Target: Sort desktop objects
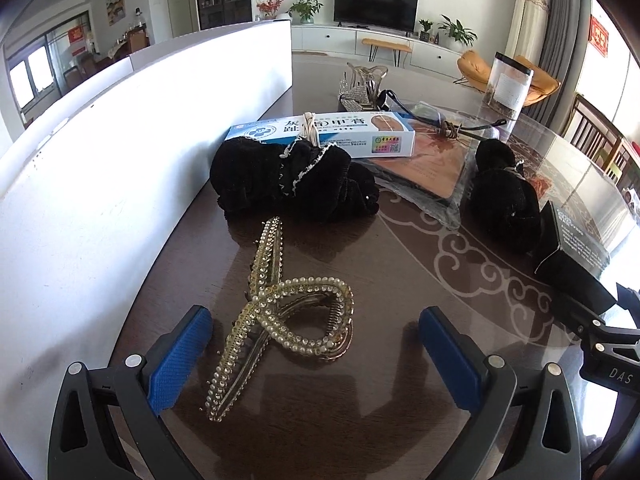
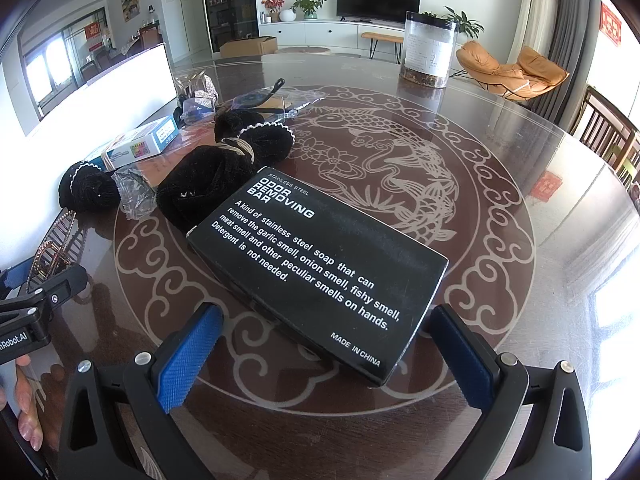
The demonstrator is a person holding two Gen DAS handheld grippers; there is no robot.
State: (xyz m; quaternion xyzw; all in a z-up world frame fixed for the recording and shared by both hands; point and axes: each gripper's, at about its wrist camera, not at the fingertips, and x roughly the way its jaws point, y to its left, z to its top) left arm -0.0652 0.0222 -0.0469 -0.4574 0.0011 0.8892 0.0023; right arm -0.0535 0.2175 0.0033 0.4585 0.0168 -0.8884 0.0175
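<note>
A gold pearl-studded hair claw point(image 1: 276, 312) lies on the dark table between the blue pads of my left gripper point(image 1: 316, 344), which is open around it without touching. Behind it lie a black velvet scrunchie point(image 1: 288, 180), a blue-and-white cream box point(image 1: 324, 136) and a second black scrunchie point(image 1: 504, 196). My right gripper point(image 2: 328, 344) is open, its pads on either side of the near end of a black odor-removing-bar box point(image 2: 320, 268). The right gripper also shows at the edge of the left wrist view, by the same black box point(image 1: 576, 240).
A white bin wall point(image 1: 120, 152) runs along the left. Further back lie an orange packet in clear wrap point(image 1: 424, 168), glasses point(image 1: 424, 114), a crystal hair claw point(image 1: 360, 84) and a clear jar point(image 2: 428, 48). Patterned glass tabletop point(image 2: 520, 200) spreads to the right. A hand point(image 2: 28, 420) holds the left gripper.
</note>
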